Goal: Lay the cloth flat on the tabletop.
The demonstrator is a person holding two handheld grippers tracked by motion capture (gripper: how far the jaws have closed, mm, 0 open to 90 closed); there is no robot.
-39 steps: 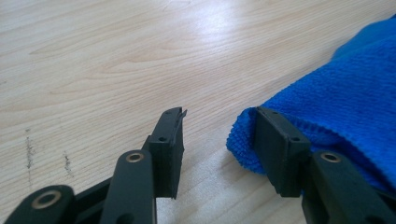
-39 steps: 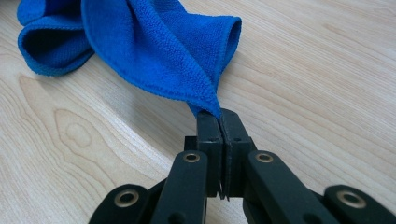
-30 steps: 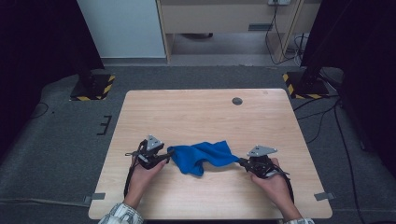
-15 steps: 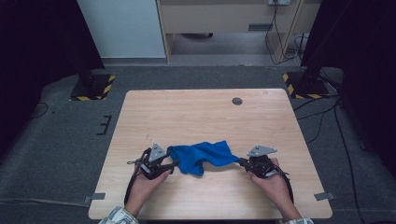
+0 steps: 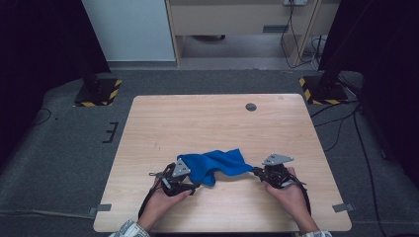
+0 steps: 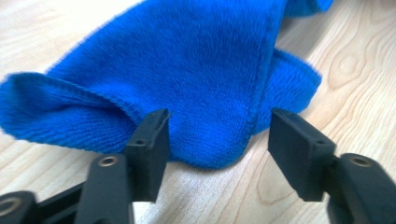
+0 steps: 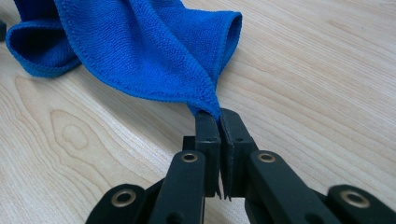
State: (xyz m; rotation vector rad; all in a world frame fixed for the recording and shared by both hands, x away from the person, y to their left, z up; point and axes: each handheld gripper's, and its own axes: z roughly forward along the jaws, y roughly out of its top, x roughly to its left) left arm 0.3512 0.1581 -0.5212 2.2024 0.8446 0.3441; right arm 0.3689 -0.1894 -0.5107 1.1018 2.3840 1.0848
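The right gripper (image 7: 218, 116) is clamped shut on one corner of the blue microfibre cloth (image 5: 213, 165), the fabric drawn to a point between its pads. The left gripper (image 6: 217, 135) stands open; its jaws have just been widening, and a rounded, hemmed corner of the cloth lies between them without being pressed by either pad. The cloth itself is bunched on the near half of the wooden table (image 5: 197, 118), between the two hands, part of it lifted off the wood toward the right gripper.

The step in hand is judged to be a second grasp at the left corner. It is best done by advancing the open jaws until the stitched hem sits well inside the pads, and by closing only on that one corner, clear of the loose fold just beside the left-hand jaw. The right-hand grip should be kept firm and still meanwhile.

How many layers lie at the left corner cannot be told. The cloth's far edges are tucked under its own folds. In the high view the left gripper's jaws are covered by its grey plate and the cloth.
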